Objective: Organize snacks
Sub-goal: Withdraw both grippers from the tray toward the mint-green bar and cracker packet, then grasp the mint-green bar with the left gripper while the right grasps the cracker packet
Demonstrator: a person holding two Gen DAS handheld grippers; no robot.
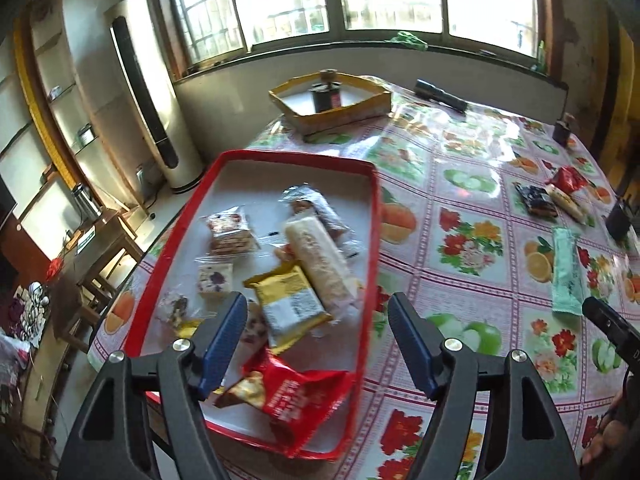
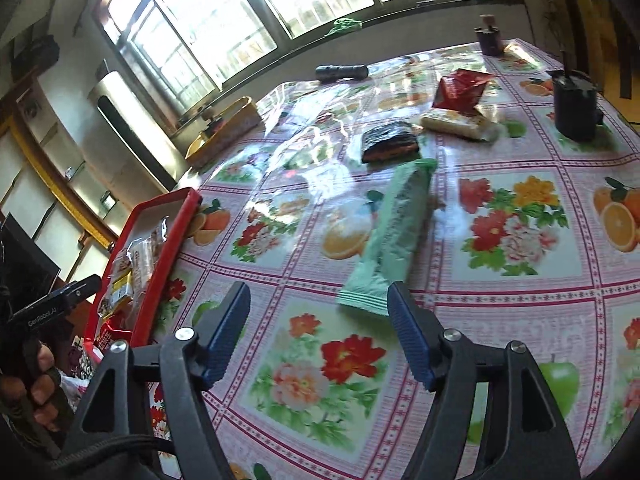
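A red tray (image 1: 372, 216) on the table's left holds several snacks: a red packet (image 1: 296, 396), a gold packet (image 1: 288, 300), a long white bar (image 1: 320, 256) and small clear-wrapped sweets. My left gripper (image 1: 316, 308) is open and empty above the tray's near end. On the cloth lie a mint-green bar (image 2: 394, 236), a dark packet (image 2: 390, 142), a white bar (image 2: 456, 122) and a red packet (image 2: 460, 88). My right gripper (image 2: 318, 298) is open and empty, just short of the green bar's near end. The tray (image 2: 168, 256) shows at left.
A yellow-rimmed box (image 1: 332, 114) with a dark jar stands at the table's far side. A black flashlight (image 2: 342, 72) lies near the window. A dark cup (image 2: 574, 106) and a small jar (image 2: 490, 38) stand at far right. A flowered plastic cloth (image 2: 500, 300) covers the table.
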